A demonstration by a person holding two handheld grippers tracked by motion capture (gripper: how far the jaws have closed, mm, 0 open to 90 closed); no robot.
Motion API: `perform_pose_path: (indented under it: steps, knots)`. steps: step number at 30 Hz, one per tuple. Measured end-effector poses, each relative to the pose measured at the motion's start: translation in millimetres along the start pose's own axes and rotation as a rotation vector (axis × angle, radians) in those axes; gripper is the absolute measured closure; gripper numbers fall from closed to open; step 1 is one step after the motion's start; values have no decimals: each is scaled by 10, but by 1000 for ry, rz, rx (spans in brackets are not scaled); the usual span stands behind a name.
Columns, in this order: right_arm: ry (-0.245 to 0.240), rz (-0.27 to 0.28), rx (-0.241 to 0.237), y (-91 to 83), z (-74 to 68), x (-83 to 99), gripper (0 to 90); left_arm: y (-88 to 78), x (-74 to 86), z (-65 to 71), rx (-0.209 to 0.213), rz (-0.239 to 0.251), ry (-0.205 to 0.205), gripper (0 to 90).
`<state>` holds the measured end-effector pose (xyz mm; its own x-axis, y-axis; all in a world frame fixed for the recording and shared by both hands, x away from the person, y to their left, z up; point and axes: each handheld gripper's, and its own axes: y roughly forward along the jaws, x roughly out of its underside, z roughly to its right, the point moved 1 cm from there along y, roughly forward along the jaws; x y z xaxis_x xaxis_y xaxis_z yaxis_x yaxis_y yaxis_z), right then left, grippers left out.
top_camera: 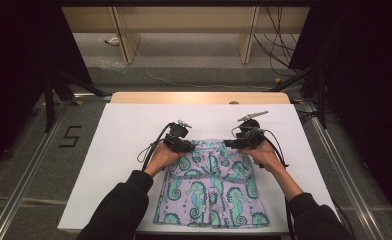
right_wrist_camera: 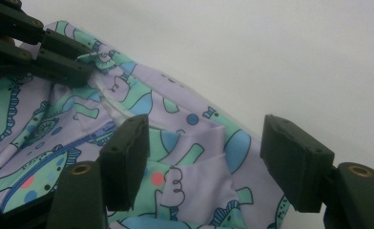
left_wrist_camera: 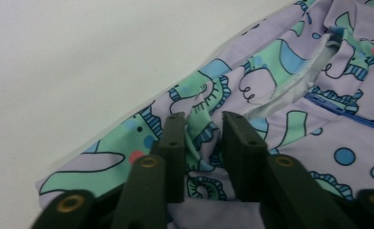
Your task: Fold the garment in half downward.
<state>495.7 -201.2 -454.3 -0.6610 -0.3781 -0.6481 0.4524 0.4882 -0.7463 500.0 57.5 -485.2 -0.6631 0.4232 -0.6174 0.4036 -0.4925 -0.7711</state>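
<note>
Lilac shorts (top_camera: 211,187) printed with green and blue seahorses lie flat on the white board (top_camera: 119,145), waistband at the far end. My left gripper (top_camera: 185,145) is at the waistband's left corner. In the left gripper view its jaws (left_wrist_camera: 202,123) are shut on a pinched-up fold of the shorts (left_wrist_camera: 290,138). My right gripper (top_camera: 232,143) is at the waistband's right corner. Its jaws (right_wrist_camera: 206,129) stand wide open over the shorts (right_wrist_camera: 199,162), and the pads do not press on the cloth. The left gripper (right_wrist_camera: 87,64) also shows at the upper left of the right gripper view.
The white board lies on a wooden table whose far edge (top_camera: 199,97) shows beyond it. A "5" mark (top_camera: 70,136) is on the floor at the left. Stand legs (top_camera: 54,90) and cables (top_camera: 279,45) lie around the table. Bare board surrounds the shorts on both sides.
</note>
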Motion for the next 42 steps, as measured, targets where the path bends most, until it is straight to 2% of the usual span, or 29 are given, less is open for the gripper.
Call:
perform_pose_path:
  steps: [3,5,11,16,20,25,28,31,35,42]
  knots:
    - [-1,-4,-3,20,2,1,359,3,6,-7,-1,0,2,824]
    - [5,-12,-10,39,8,1,364,5,6,-7,2,6,2,857]
    - [13,-38,-17,113,38,-1,400,-26,0,-7,8,24,8,869]
    - [7,-85,-22,203,38,-13,478,-67,-9,-14,10,42,10,870]
    - [-2,-122,-19,265,24,-4,582,-87,-12,-10,16,47,6,870]
    - [-43,-135,10,264,11,9,821,-118,-15,-7,22,61,8,871]
    - [-68,-111,3,208,7,-3,874,-156,-18,-1,28,68,10,872]
    - [-83,-77,-1,124,-11,-22,880,-219,-27,12,32,82,20,873]
    - [-100,-22,-17,-72,-84,-58,881,-331,-34,55,41,111,29,873]
    - [-141,37,-27,-351,-230,-64,882,-562,-36,162,61,162,54,873]
